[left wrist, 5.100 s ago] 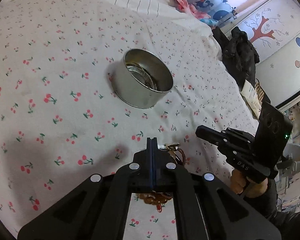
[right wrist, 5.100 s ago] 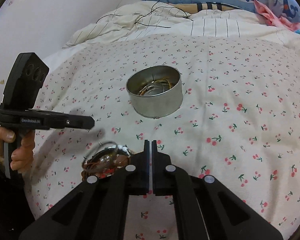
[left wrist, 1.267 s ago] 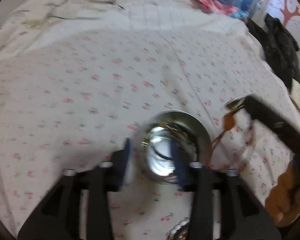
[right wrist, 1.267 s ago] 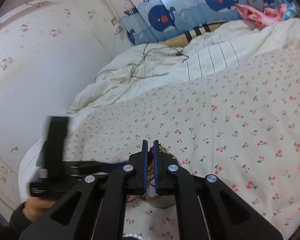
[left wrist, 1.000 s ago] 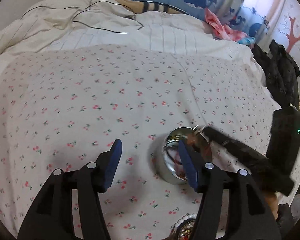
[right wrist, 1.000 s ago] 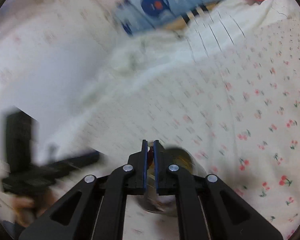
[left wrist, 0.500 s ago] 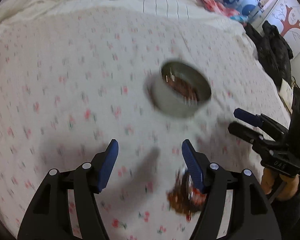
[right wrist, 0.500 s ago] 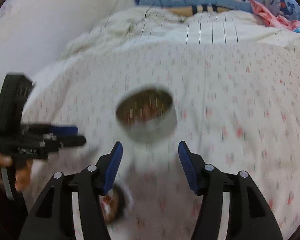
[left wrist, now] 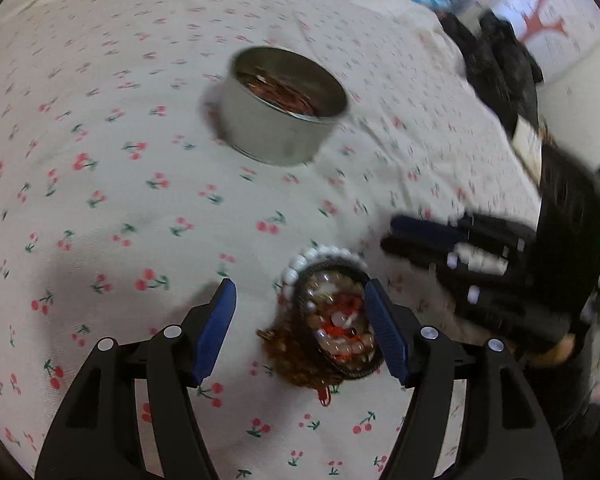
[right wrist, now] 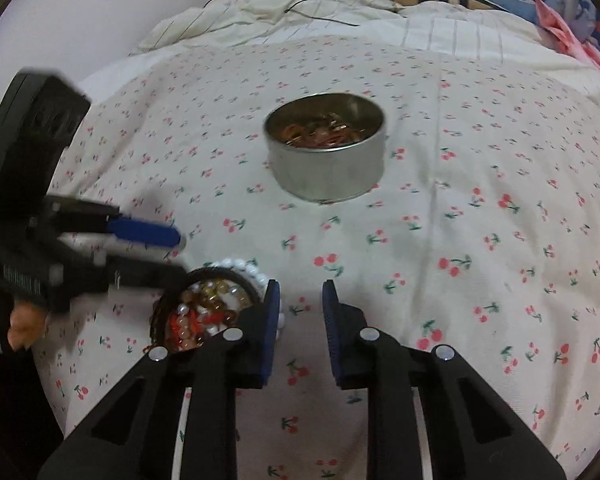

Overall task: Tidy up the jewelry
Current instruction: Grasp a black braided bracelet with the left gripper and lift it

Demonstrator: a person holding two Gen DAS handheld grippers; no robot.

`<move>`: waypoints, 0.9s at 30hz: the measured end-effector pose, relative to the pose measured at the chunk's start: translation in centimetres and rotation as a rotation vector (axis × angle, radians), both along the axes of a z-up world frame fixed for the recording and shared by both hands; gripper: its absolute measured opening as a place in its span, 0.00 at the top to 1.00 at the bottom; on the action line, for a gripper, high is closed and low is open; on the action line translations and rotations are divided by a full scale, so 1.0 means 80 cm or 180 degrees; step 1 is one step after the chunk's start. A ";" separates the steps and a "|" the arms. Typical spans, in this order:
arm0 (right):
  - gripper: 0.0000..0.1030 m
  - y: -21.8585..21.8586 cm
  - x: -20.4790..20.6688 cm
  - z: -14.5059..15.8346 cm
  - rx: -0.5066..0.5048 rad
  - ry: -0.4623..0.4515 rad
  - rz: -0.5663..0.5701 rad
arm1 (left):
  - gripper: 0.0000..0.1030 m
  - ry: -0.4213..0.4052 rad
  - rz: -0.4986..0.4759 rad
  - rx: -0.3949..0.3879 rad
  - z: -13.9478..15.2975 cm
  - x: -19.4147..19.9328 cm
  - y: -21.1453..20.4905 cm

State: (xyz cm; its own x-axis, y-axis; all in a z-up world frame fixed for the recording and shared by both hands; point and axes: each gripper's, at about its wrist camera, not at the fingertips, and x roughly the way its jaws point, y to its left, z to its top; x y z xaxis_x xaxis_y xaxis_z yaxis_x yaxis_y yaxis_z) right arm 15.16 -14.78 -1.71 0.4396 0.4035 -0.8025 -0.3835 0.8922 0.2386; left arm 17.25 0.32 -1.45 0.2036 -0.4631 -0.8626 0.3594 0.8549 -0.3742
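Both tongs have their blue-tipped jaws apart, and neither one is holding anything. On the left gripper (left wrist: 300, 320) the jaws are spread wide. The pile of beads (left wrist: 332, 324) lies on the bed sheet right between them, close to the right-hand jaw. I cannot tell if that jaw touches the pile. On the right gripper (right wrist: 300, 312) the gap between the jaws is smaller. Only cherry-print bed sheet (right wrist: 480, 240) shows in that gap. In the right wrist view the pile sits just to the left of this gripper, and the gripper's left jaw covers the pile's right edge.

The pile is a tangle. A white bead bracelet (left wrist: 320, 258) curves around its top edge. A dark ring (right wrist: 220, 270) goes around brown, orange and red beads. The beads are too small and mixed up to count or sort out. A bit of red thread (left wrist: 325, 394) sticks out at the bottom.

Farther up the sheet stands a round metal tin (right wrist: 328, 160), well apart from the pile. Inside it are thin coppery and gold pieces, but they are blurry, so I cannot say what each one is.

Each gripper looks smeared in the other's camera, and only a little of the hands shows behind them.
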 end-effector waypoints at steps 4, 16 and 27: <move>0.77 -0.010 0.006 0.002 0.0069 0.0029 -0.0088 | 0.69 -0.0078 -0.0255 0.0354 -0.010 -0.010 -0.027; 0.70 -0.016 0.006 0.004 0.0179 0.0106 -0.0090 | 0.88 -0.0227 -0.0111 -0.0110 0.021 0.000 -0.008; 0.63 0.010 -0.002 0.002 0.0154 0.0099 0.0175 | 0.92 -0.0141 0.0235 -0.0118 0.018 0.023 0.039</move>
State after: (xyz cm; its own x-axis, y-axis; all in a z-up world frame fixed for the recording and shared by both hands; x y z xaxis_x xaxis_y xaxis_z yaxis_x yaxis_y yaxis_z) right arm 14.97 -14.02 -1.58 0.3907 0.4650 -0.7944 -0.4234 0.8571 0.2935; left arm 19.12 3.40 -0.01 0.2759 -0.4768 -0.8346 0.3130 0.8655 -0.3910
